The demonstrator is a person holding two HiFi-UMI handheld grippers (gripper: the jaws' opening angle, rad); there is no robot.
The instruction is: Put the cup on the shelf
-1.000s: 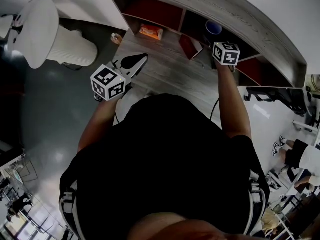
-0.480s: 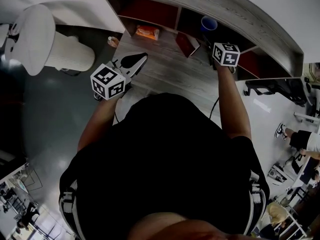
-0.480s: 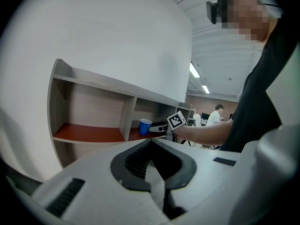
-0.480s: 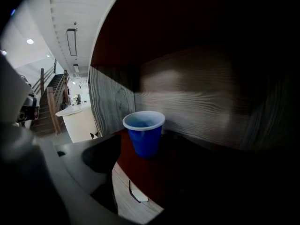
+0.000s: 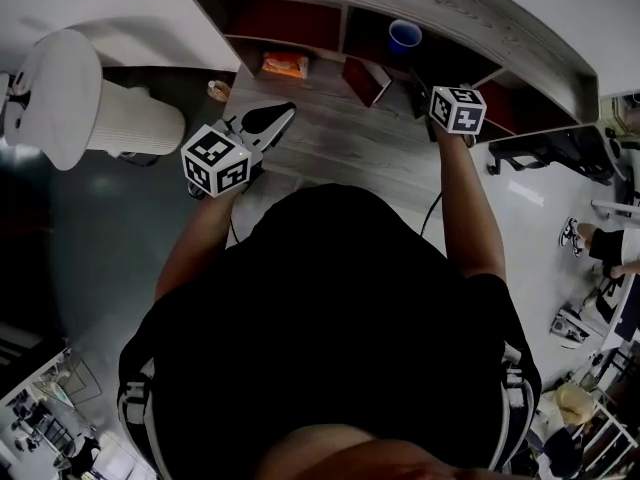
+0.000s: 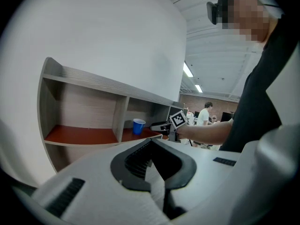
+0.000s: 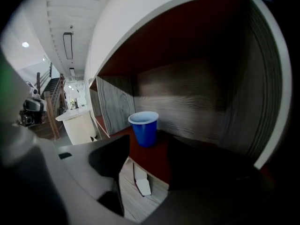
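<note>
The cup [image 7: 144, 128] is set upright on the red floor of the shelf [image 7: 197, 100], so only withdrawal is judged left; the right gripper [image 7: 150, 163] is released and empty, its jaws just partly closed, and the left gripper [image 6: 149, 145] is clenched on nothing.
</note>
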